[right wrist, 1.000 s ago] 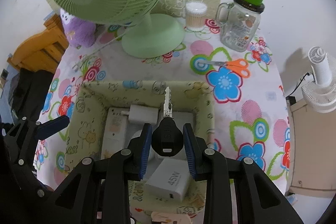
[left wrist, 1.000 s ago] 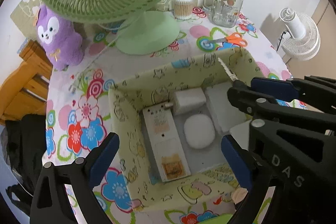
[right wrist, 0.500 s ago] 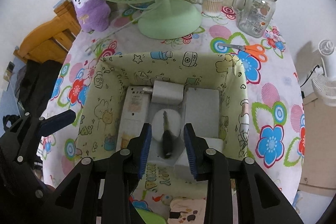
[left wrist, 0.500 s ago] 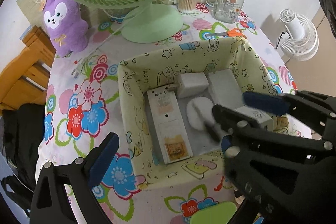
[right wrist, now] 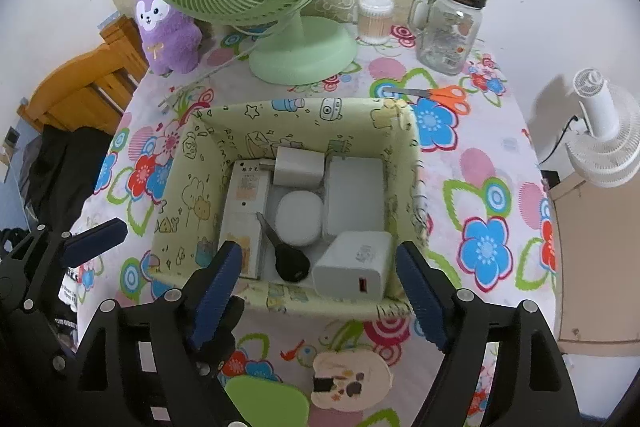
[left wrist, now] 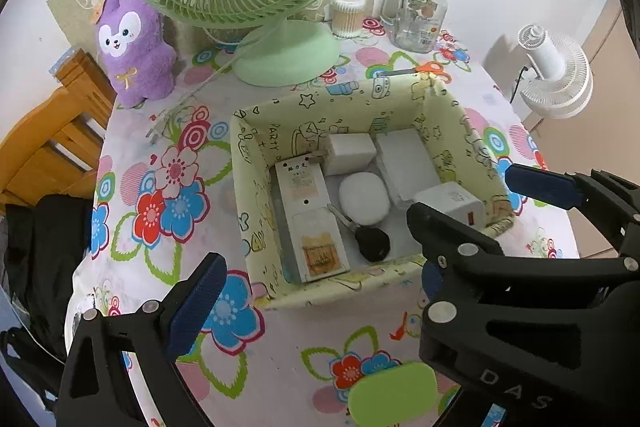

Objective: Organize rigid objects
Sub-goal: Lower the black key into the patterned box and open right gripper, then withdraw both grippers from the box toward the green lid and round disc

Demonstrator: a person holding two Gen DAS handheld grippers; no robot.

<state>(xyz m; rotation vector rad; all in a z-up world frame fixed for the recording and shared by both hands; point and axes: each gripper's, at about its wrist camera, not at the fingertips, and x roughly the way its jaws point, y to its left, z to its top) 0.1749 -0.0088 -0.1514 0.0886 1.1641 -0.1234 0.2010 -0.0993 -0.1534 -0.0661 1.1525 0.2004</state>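
Where left wrist crops it, charger's (right wrist: 352, 263) orange port plain from right.

In the box (right wrist: 404, 147) on my table (right wrist: 480, 163), the key (right wrist: 286, 255) lies at the near edge between the flat carton (right wrist: 244, 211) and charger (right wrist: 354, 263); the fan (right wrist: 280, 7) stands behind the box.
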